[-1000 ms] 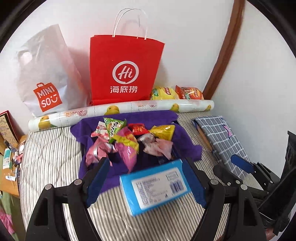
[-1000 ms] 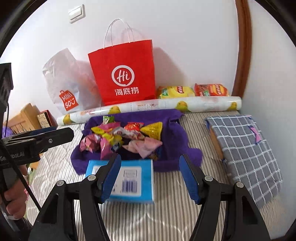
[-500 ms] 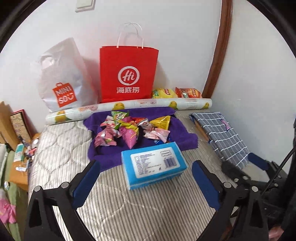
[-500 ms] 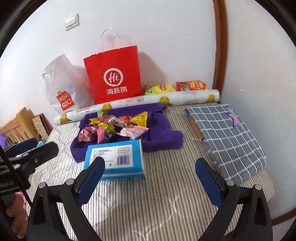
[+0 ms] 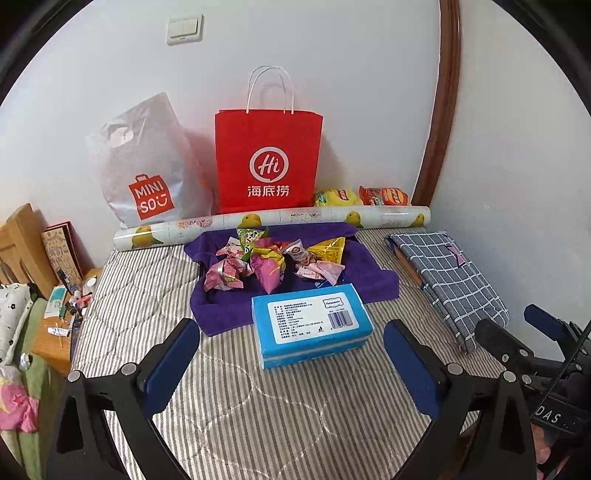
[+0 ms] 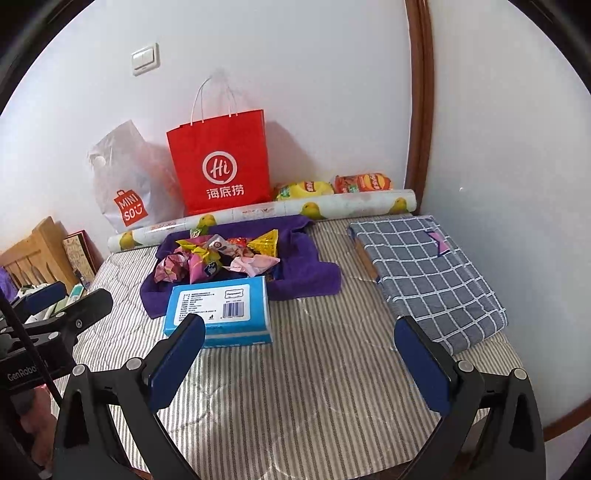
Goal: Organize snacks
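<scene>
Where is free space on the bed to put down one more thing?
Bare striped bedding lies in front of the blue box, and a strip between the purple cloth and the checked cushion. The back, along the roll and red bag, is crowded.

I'm looking into a bedroom in someone's home. Most of what I see is a bed (image 5: 147,295) under a striped quilted cover, pushed into a corner of plain white walls with a light switch (image 5: 184,29). A wooden headboard (image 6: 33,254) stands at the left. Two shopping bags, a red paper bag (image 5: 267,158) and a white plastic bag (image 5: 147,166), lean on the wall, and a cluttered side table (image 5: 55,332) sits beside the bed.
</scene>
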`<state>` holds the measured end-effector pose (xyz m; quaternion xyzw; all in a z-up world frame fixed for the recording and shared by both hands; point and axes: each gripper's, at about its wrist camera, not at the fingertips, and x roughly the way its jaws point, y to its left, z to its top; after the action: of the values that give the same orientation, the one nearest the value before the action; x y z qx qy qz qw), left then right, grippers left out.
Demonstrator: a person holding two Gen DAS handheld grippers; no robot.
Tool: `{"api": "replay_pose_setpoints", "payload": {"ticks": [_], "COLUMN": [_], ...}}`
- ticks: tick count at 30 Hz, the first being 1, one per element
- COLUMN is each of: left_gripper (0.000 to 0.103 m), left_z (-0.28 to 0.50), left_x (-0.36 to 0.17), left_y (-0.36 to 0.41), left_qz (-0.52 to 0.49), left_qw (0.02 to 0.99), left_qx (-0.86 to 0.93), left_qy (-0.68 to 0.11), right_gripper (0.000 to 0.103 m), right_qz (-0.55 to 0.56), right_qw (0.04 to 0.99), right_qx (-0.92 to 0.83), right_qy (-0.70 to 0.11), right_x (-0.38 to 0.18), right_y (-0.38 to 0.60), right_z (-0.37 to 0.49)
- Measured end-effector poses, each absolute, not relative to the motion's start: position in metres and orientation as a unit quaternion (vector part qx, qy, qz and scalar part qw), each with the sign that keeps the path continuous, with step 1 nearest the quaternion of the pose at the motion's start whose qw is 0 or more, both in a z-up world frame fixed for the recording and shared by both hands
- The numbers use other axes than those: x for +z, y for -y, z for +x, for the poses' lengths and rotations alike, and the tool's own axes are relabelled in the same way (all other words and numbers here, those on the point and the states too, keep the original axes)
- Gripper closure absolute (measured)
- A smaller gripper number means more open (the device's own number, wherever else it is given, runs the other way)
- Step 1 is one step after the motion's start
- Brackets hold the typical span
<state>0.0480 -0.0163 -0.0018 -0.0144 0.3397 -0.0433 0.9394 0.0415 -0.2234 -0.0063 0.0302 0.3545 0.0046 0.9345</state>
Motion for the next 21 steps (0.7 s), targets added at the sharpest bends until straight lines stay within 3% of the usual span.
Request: {"api": "replay_pose_setpoints", "payload": {"ticks": [21], "left_gripper": [0.002], "left_z": [0.0412], "left_x": [0.0077], "left_y": [0.0247], "left_qz": [-0.011], "left_qw": [0.943], "left_qx": [-0.037], "left_qy": [-0.331], "right_gripper": [0.002], "right_qz": [0.037], "right_qw": [0.938], "right_qx": [-0.001], "right_qy": [-0.344], "right_x": [-0.0007], "right_y": [0.2319], "right_z": [0.0349]}}
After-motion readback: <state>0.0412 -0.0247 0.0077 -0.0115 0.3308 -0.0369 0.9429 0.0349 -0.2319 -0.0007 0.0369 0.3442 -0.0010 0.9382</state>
